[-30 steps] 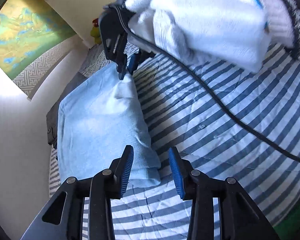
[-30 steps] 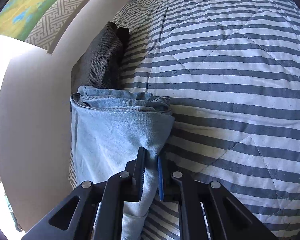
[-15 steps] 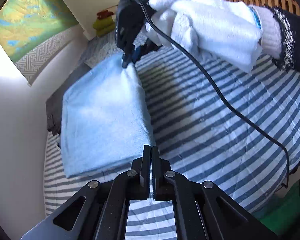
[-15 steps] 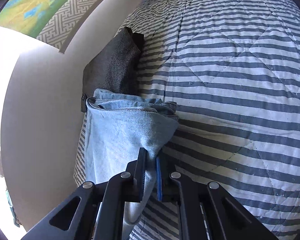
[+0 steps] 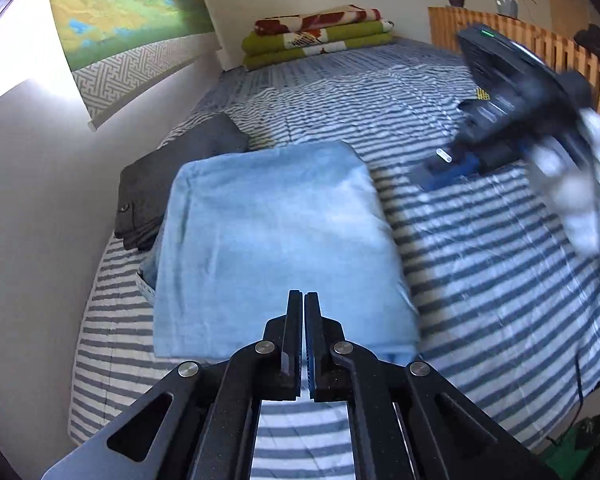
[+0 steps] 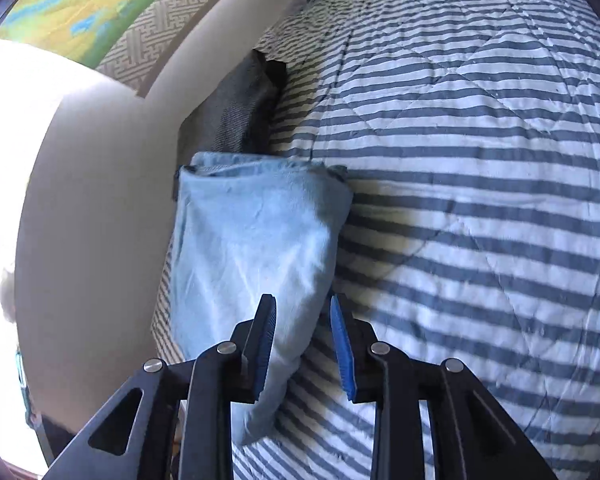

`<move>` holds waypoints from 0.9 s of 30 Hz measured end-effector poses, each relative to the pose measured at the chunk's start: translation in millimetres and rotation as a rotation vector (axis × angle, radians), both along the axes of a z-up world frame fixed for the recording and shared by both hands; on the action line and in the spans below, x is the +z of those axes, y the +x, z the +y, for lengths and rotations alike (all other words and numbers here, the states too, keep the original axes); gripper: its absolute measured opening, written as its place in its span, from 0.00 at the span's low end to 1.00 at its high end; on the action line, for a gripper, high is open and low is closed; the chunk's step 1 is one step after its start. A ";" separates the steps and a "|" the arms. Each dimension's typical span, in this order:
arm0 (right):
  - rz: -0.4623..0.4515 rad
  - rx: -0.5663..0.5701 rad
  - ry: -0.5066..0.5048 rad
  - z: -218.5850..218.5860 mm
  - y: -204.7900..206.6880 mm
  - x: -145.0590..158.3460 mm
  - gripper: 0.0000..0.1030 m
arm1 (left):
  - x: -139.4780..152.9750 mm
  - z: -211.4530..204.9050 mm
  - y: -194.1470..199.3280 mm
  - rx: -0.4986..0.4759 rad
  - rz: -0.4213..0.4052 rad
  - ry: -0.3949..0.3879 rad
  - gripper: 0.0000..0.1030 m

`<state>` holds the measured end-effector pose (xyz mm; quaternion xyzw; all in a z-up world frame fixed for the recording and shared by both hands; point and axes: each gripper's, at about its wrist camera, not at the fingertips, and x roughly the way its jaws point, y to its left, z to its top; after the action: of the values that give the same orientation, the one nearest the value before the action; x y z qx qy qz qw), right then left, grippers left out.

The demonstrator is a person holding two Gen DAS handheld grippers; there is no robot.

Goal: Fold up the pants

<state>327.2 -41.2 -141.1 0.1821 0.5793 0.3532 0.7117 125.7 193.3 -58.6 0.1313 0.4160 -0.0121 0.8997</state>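
Jeans (image 5: 276, 240) lie folded on the bed (image 5: 480, 272), just beside dark pants (image 5: 172, 176). Right gripper (image 6: 303, 344) has just let go, its jaws opening off the corner; left gripper (image 5: 303, 336) is empty, jaws together. Folding looks finished.

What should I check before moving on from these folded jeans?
1. Jeans folded flat on the bed: ok.
2. Left gripper empty, jaws shut: ok.
3. Right gripper let go: ok, jaws just opening, pads off the cloth.
4. Jeans clear of the dark pants: not ok, they touch.
5. Layers underneath lined up: cannot tell.
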 end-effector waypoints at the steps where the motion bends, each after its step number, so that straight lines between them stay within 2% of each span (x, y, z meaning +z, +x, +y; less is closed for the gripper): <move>1: -0.012 0.036 0.023 -2.2 -20.0 0.4 0.26 | 5.0 4.8 12.2 -0.009 0.000 -0.003 0.02; 4: -0.049 0.127 0.020 1.5 -81.6 -6.7 0.26 | 14.1 6.7 58.9 -0.043 0.020 0.013 0.02; 7: -0.179 0.223 -0.087 21.6 -127.1 -13.3 0.26 | 11.1 -4.6 109.7 -0.104 0.107 -0.005 0.02; 10: -0.281 0.303 -0.179 47.7 -153.0 -23.4 0.27 | 2.3 -18.6 146.2 -0.131 0.170 -0.024 0.02; 12: -0.334 0.323 -0.232 66.8 -157.8 -30.4 0.27 | -7.2 -27.6 161.2 -0.141 0.201 -0.021 0.03; 17: -0.368 0.355 -0.215 81.5 -154.2 -29.5 0.28 | -32.4 -38.4 185.4 -0.156 0.277 -0.041 0.03; 21: -0.411 0.368 -0.271 97.4 -157.0 -37.5 0.28 | -44.3 -36.8 196.1 -0.157 0.297 -0.066 0.03; 22: -0.422 0.371 -0.289 102.3 -157.8 -39.1 0.24 | -45.9 -36.2 199.5 -0.153 0.299 -0.069 0.03; 23: -0.457 0.382 -0.304 107.1 -162.7 -36.3 0.09 | -47.4 -35.7 203.1 -0.154 0.297 -0.068 0.03; 27: -0.526 0.364 -0.312 111.2 -172.0 -23.2 0.04 | -56.3 -34.9 219.8 -0.154 0.311 -0.044 0.03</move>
<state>155.2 70.0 -164.2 -0.1322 0.4460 0.4165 0.7811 345.5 158.4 -114.8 0.1394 0.5385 -0.1102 0.8237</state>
